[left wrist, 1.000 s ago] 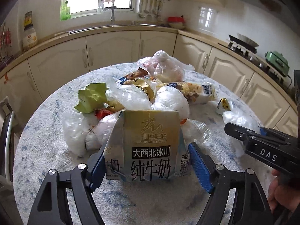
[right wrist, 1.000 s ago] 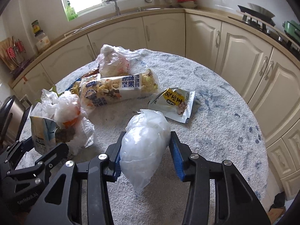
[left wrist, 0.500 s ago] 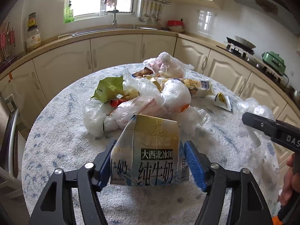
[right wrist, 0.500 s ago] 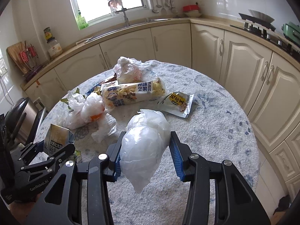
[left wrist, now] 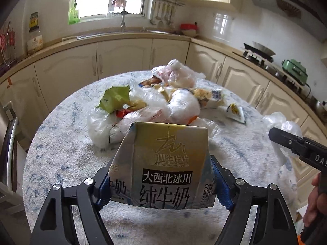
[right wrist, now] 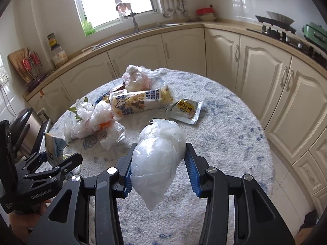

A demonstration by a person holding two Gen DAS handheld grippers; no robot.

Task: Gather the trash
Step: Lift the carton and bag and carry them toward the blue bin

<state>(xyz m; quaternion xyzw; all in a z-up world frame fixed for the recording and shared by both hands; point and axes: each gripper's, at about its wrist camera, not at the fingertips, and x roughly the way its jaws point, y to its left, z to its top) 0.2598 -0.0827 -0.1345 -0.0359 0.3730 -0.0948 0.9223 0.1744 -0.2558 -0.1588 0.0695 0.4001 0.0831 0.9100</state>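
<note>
While jaws close, boxy milk carton (left wrist: pixel 165 167) between; crinkly plastic bag (right wrist: pixel 158 161) clamped

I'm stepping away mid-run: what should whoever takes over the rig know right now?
Left gripper: jaws closing on the milk carton, held clear of the table.
Right gripper: clamped on a white plastic bag, lifted.
Remaining on the table: nut-mix packet, yellow snack pouch, knotted bag, pile of plastic bags.
Done: two items picked up. Left: bin both, then collect the rest.
</note>
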